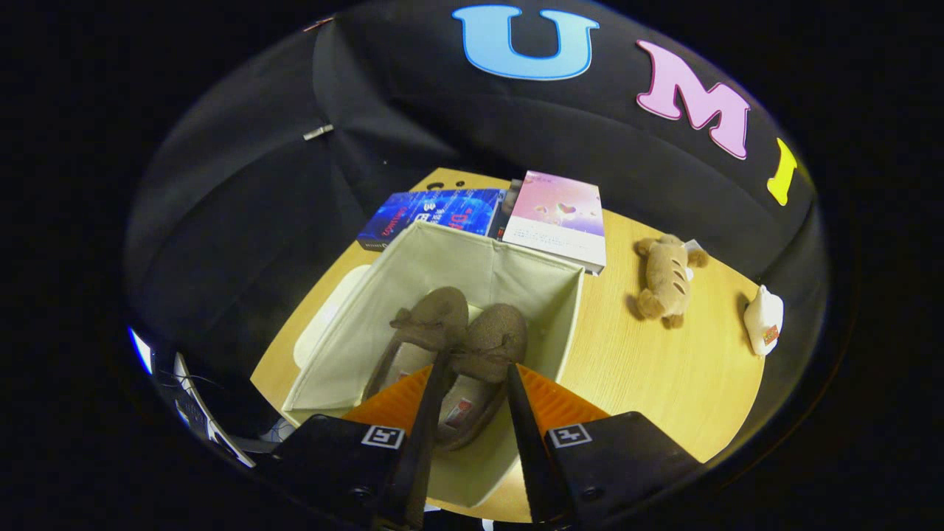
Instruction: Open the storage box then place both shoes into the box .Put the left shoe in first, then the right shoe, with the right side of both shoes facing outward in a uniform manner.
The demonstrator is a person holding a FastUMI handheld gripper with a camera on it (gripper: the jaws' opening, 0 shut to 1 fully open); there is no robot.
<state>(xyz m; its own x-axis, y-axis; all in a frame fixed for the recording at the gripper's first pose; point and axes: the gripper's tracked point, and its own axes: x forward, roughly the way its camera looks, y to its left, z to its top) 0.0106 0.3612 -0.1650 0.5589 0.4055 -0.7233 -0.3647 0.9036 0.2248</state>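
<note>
The storage box (509, 276), cream fabric, stands open on the wooden table. Two brown furry shoes lie side by side inside it, toes pointing away from me. The left shoe (424, 324) rests on the box floor, its heel hidden behind one finger. The right shoe (483, 354) sits between my fingers, whose tips press on its two sides near the middle. My gripper (476, 369) is above the box's near wall, shut on that shoe.
The box's pale lid (324, 317) lies flat on the table (649, 383) beside the box. Two books (435, 214) (560, 217) lie just behind it. A brown plush toy (664, 276) and a small white item (763, 321) rest on the wood to the other side.
</note>
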